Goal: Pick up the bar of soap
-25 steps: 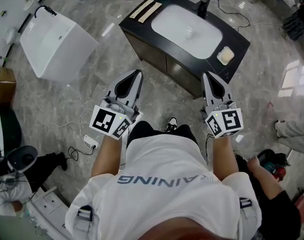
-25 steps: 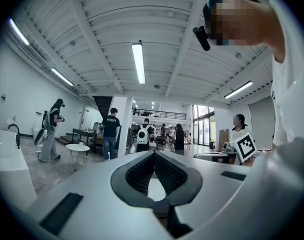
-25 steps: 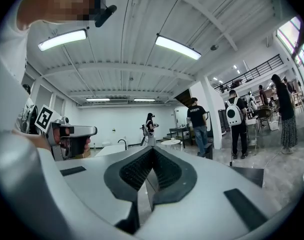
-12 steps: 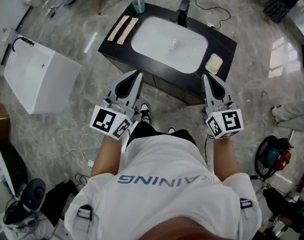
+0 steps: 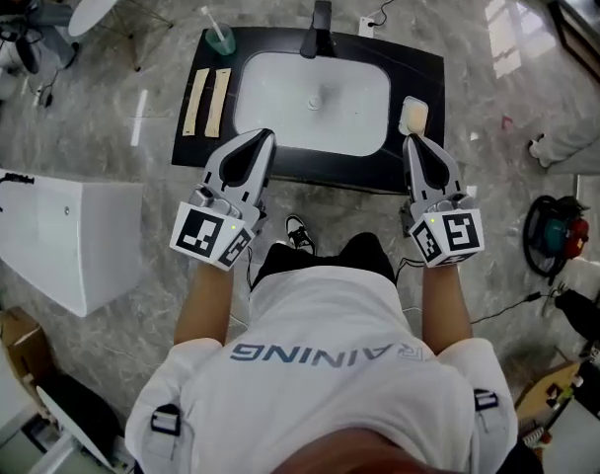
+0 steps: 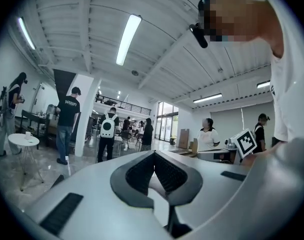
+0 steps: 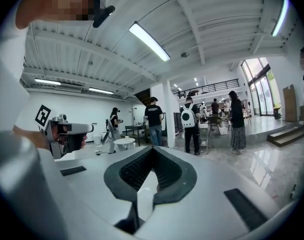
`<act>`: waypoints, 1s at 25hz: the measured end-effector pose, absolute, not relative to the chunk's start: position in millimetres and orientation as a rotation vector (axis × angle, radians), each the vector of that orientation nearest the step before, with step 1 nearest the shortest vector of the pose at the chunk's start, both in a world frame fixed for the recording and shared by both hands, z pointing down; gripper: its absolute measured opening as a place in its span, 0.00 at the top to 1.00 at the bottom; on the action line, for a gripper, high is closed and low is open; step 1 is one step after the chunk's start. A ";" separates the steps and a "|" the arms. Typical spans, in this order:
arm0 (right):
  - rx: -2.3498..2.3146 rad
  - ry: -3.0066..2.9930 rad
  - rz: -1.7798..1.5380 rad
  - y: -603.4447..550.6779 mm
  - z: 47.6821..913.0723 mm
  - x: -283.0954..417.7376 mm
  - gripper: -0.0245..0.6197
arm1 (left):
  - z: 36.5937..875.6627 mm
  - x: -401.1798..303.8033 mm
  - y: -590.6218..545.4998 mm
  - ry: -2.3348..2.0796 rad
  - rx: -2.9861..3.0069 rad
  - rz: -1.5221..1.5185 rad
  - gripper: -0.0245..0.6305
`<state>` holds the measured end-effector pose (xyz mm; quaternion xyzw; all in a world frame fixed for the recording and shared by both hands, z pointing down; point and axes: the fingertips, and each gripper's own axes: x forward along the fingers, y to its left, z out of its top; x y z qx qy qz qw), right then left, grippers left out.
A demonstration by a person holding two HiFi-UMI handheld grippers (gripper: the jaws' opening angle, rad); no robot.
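The pale bar of soap [image 5: 412,117] lies on a small dish at the right end of a black vanity top [image 5: 423,75], beside a white basin [image 5: 280,107]. In the head view my right gripper [image 5: 416,142] is held out in front of me, shut and empty, its tip just below the soap in the picture. At the basin's front left my left gripper [image 5: 261,136] is shut too, with nothing in it. Both gripper views look out level across a hall; the left gripper's [image 6: 153,154] and the right gripper's [image 7: 152,149] jaws meet at their tips. Neither shows the soap.
A black faucet [image 5: 321,26] stands behind the basin, a green cup with a toothbrush [image 5: 219,38] at the back left, and two beige strips [image 5: 207,101] lie on the left end. A white tub [image 5: 68,235] sits on the floor left, a vacuum [image 5: 547,235] right. People stand in the hall.
The vanity has swung from the upper right to straight ahead and closer; my gripper tips now overlap its front edge. Both grippers stay shut and held the same way.
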<state>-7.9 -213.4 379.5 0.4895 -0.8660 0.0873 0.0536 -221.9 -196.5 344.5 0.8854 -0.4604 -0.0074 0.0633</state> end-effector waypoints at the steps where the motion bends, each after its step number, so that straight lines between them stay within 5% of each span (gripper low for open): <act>1: 1.517 -2.599 0.265 -216.0 383.3 -4.6 0.95 | 346.6 -222.6 -202.3 -1.365 2.681 -0.021 0.96; 10: 1.736 -2.266 0.375 -260.4 450.1 75.6 0.92 | 370.0 -195.5 -234.0 -1.220 2.680 0.000 0.96; 19: 1.668 -2.048 0.633 -331.9 568.6 120.4 0.62 | 397.9 -166.7 -248.8 -1.250 2.604 0.096 0.96; 25: 1.620 -1.897 0.707 -365.5 641.4 124.9 0.55 | 419.5 -165.0 -254.6 -1.292 2.535 0.157 0.96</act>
